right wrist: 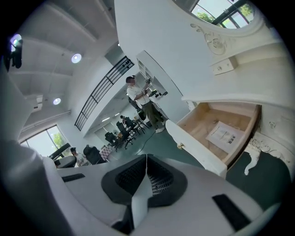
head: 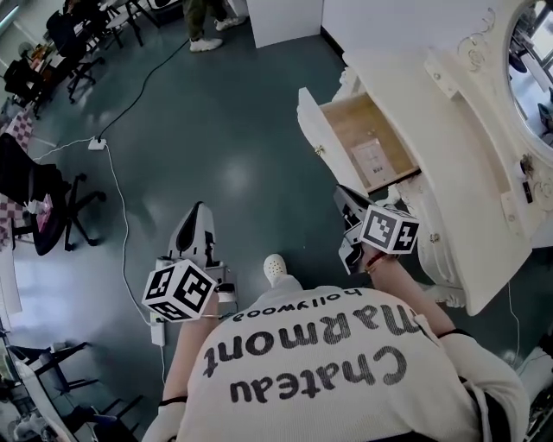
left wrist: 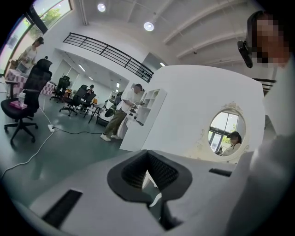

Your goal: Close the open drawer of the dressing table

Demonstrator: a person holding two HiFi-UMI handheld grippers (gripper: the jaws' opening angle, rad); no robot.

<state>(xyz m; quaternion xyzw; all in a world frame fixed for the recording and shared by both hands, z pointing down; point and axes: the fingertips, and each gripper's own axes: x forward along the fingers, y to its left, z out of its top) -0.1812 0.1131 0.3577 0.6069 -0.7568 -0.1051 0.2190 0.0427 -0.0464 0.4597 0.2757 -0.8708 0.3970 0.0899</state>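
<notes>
The white dressing table (head: 458, 129) stands at the right of the head view, its wooden drawer (head: 363, 142) pulled out towards the floor. A sheet of paper (head: 373, 161) lies inside the drawer. The drawer's white front (head: 315, 138) carries a small knob (head: 320, 150). My right gripper (head: 343, 194) is shut and empty, just below the drawer's near corner and apart from it. The right gripper view shows the drawer (right wrist: 216, 133) ahead of that gripper (right wrist: 146, 159), front panel (right wrist: 196, 147) nearest. My left gripper (head: 197, 211) hangs over bare floor, shut and empty.
Green floor lies left of the table. A cable (head: 117, 198) runs to a power strip (head: 97, 144). Office chairs (head: 52, 203) stand at the far left. A person (head: 203, 22) stands by a white cabinet (head: 285, 17). An oval mirror (left wrist: 227, 133) shows in the left gripper view.
</notes>
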